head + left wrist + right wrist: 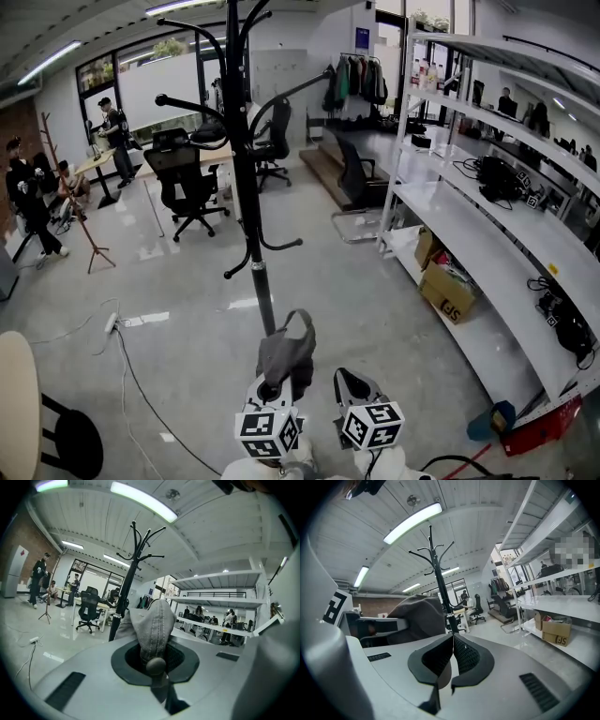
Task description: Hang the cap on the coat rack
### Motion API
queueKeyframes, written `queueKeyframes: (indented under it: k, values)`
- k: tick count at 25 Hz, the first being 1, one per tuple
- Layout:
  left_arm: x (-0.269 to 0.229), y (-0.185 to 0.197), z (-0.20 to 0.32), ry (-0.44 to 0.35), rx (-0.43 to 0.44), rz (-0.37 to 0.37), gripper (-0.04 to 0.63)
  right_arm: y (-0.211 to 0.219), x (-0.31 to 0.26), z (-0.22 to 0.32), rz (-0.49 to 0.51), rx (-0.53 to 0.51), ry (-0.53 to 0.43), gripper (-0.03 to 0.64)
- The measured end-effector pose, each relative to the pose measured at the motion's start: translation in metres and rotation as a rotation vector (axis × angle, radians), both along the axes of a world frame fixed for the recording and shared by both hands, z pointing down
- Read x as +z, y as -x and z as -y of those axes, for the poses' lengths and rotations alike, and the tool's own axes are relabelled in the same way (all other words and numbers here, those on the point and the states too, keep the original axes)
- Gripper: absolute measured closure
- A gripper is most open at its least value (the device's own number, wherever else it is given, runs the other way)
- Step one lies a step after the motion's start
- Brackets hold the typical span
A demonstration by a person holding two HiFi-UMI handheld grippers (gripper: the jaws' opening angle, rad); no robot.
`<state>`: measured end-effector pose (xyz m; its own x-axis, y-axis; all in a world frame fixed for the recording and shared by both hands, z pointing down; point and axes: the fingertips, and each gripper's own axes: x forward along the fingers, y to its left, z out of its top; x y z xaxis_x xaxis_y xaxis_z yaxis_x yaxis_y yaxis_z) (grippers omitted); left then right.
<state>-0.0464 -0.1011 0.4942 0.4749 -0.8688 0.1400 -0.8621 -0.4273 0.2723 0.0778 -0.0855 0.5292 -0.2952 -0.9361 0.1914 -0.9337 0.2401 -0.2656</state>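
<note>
A grey cap [287, 354] stands up out of my left gripper [274, 386], which is shut on it. In the left gripper view the cap [153, 627] rises between the pads and its button sits at the front. The black coat rack [246, 159] stands just beyond the cap, its curved hooks spreading above. My right gripper [352, 386] is beside the left one, shut and empty. From the right gripper view the pads meet at the right gripper [453, 654], the cap [417, 618] shows to the left, and the rack [438, 581] is straight ahead.
White shelving [487, 244] runs along the right with cardboard boxes [447, 291] below. Office chairs [187, 183] and desks stand behind the rack. A wooden rack [70, 197] and people are at far left. A cable [131, 375] trails over the floor; a round table edge [17, 403] is at lower left.
</note>
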Motion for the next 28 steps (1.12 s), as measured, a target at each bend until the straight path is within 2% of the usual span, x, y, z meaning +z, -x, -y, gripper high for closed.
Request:
queueKeyframes:
  k: [13, 28]
  values:
    - [-0.009, -0.003, 0.069, -0.015, -0.021, 0.003, 0.58, 0.005, -0.02, 0.078, -0.043, -0.049, -0.053, 0.606]
    - [-0.007, 0.011, 0.135, -0.014, -0.049, 0.006, 0.58, 0.017, -0.017, 0.146, -0.05, -0.082, -0.041, 0.606]
